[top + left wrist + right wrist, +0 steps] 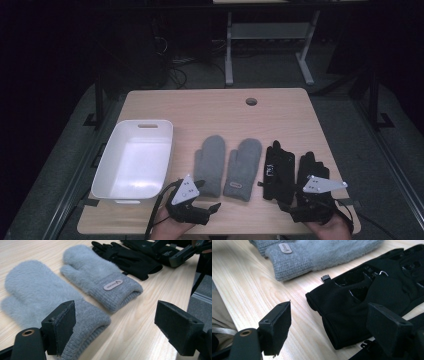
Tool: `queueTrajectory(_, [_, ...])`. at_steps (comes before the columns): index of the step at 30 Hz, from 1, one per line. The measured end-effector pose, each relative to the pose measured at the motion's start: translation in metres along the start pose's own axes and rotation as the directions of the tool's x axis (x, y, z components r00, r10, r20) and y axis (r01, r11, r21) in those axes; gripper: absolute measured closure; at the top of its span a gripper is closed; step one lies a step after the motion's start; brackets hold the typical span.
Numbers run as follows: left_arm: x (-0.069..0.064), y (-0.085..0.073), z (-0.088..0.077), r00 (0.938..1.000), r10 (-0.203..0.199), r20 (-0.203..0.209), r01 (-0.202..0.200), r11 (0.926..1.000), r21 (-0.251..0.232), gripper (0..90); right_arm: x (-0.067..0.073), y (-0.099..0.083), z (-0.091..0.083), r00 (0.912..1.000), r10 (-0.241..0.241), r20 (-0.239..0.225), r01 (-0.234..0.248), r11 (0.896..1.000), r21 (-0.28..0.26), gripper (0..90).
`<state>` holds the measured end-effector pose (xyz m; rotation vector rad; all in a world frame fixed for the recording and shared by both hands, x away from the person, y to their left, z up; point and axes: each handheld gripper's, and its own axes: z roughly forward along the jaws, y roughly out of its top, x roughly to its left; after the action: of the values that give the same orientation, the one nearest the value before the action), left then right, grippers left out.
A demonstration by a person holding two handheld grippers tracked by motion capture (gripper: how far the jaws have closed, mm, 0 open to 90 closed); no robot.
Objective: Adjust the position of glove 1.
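Observation:
Two grey fluffy mittens (pixel 210 161) (pixel 243 167) lie side by side at the table's middle, cuffs toward me; the right one bears a small label (pixel 113 285). Right of them lie two black gloves (pixel 276 170) (pixel 312 170). My left gripper (pixel 206 197) sits low at the near edge by the left mitten's (pixel 37 302) cuff, jaws open and empty (pixel 118 327). My right gripper (pixel 295 204) hovers at the black gloves' cuffs, open, with a black glove's (pixel 362 302) cuff ahead of its jaws (pixel 332 328), not gripped.
A white plastic tub (pixel 132 160) stands empty on the left of the wooden table (pixel 210 110). A cable hole (pixel 251 101) sits near the far edge. Beyond the table are a desk frame (pixel 270 45) and dark floor.

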<state>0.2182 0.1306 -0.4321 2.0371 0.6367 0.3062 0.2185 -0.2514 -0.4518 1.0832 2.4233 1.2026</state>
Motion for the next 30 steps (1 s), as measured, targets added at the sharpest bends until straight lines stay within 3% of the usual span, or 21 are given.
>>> queueTrajectory(4, [0.0, 0.0, 0.001, 0.9999, 0.003, -0.01, -0.003, 1.0, 0.01, 16.8, 0.0, 0.002, 0.0, 1.0, -0.003, -0.007, 0.003, 1.0, -0.003, 19.7])
queueTrajectory(6, [0.004, -0.001, 0.003, 0.9997, -0.025, 0.006, 0.025, 0.9996, 0.015, 16.8, 0.003, 0.006, 0.001, 0.9998, -0.015, -0.012, 0.015, 1.0, 0.003, 19.6])
queueTrajectory(10, [0.007, 0.0, 0.003, 0.9997, -0.023, 0.004, 0.023, 0.9996, 0.014, 16.8, 0.005, 0.013, 0.001, 0.9996, -0.029, -0.009, 0.029, 1.0, 0.007, 19.0])
queueTrajectory(13, [0.008, 0.001, 0.002, 0.9997, -0.023, -0.006, 0.023, 0.9997, 0.005, 16.8, 0.009, 0.025, 0.002, 0.9963, -0.082, 0.023, 0.082, 0.996, 0.037, 18.9])
queueTrajectory(18, [0.011, 0.005, 0.001, 0.9994, -0.035, -0.008, 0.035, 0.9994, -0.001, 16.9, 0.007, 0.034, 0.004, 0.9952, -0.097, -0.001, 0.097, 0.994, 0.055, 18.5])
queueTrajectory(26, [0.024, 0.017, 0.0, 0.9952, -0.095, 0.023, 0.096, 0.9948, -0.035, 16.8, 0.003, 0.056, 0.007, 0.9946, -0.098, -0.033, 0.101, 0.992, 0.076, 18.9])
queueTrajectory(30, [0.024, 0.015, -0.001, 0.9963, -0.084, 0.018, 0.085, 0.9958, -0.035, 16.8, 0.004, 0.066, 0.01, 0.9923, -0.113, -0.049, 0.117, 0.989, 0.09, 18.9])
